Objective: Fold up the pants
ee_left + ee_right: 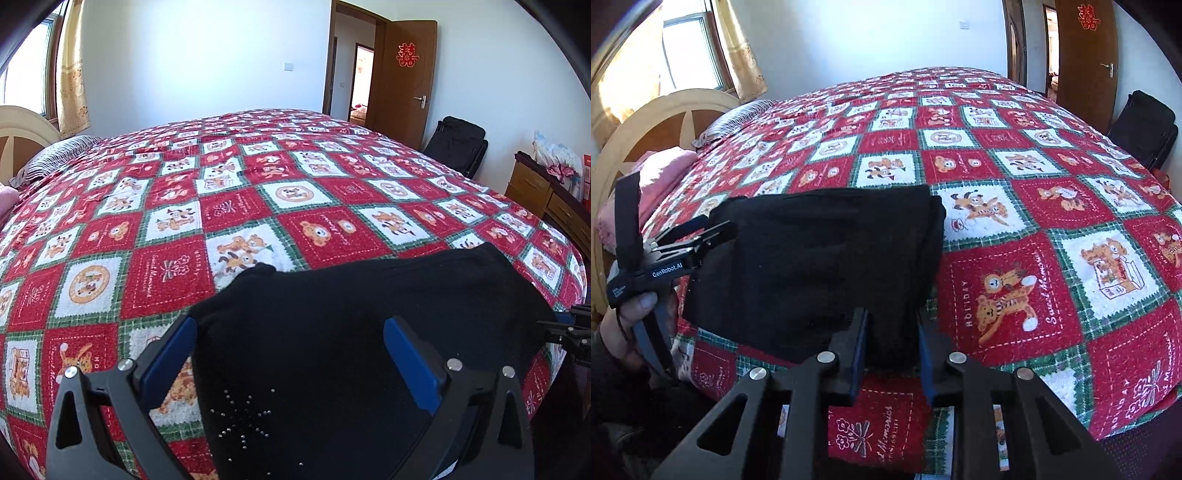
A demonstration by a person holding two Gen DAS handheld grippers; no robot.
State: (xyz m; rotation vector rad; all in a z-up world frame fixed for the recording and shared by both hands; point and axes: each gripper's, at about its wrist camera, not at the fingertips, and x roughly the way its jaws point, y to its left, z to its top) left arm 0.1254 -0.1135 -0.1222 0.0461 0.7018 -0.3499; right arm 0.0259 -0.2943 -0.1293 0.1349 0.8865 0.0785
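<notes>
Low in the left wrist view, the left gripper [291, 354] has its blue-padded fingers [412, 365] spread wide, with the black pants [369, 314] lying between and beneath them; whether the pads touch the cloth cannot be told. Only this view shows the small silver studs [240, 424] set in a starburst on the fabric at lower centre, and the tip of the other tool at the right edge. In the right wrist view, the right gripper [892, 350] sits at bottom centre with its fingers [858, 350] drawn partly in, a fold of the pants' near edge between them; the pads stand close to the cloth on both sides, but a firm clamp cannot be confirmed. This view alone shows the left gripper [701, 236] from outside at the left of the frame, its fingers at the garment's left edge, held by a hand [631, 314] at lower left. The pants [820, 266] appear as a folded, roughly rectangular black bundle, lying flat on the near part of the bed [1034, 184], on a red, white and green patchwork blanket [184, 229] printed with cartoon bears. Farther off, a striped pillow [55, 158] rests at the headboard [665, 122] in the upper left, with a curtained window [690, 48] behind, and a brown door [402, 77] stands open at the upper right.
</notes>
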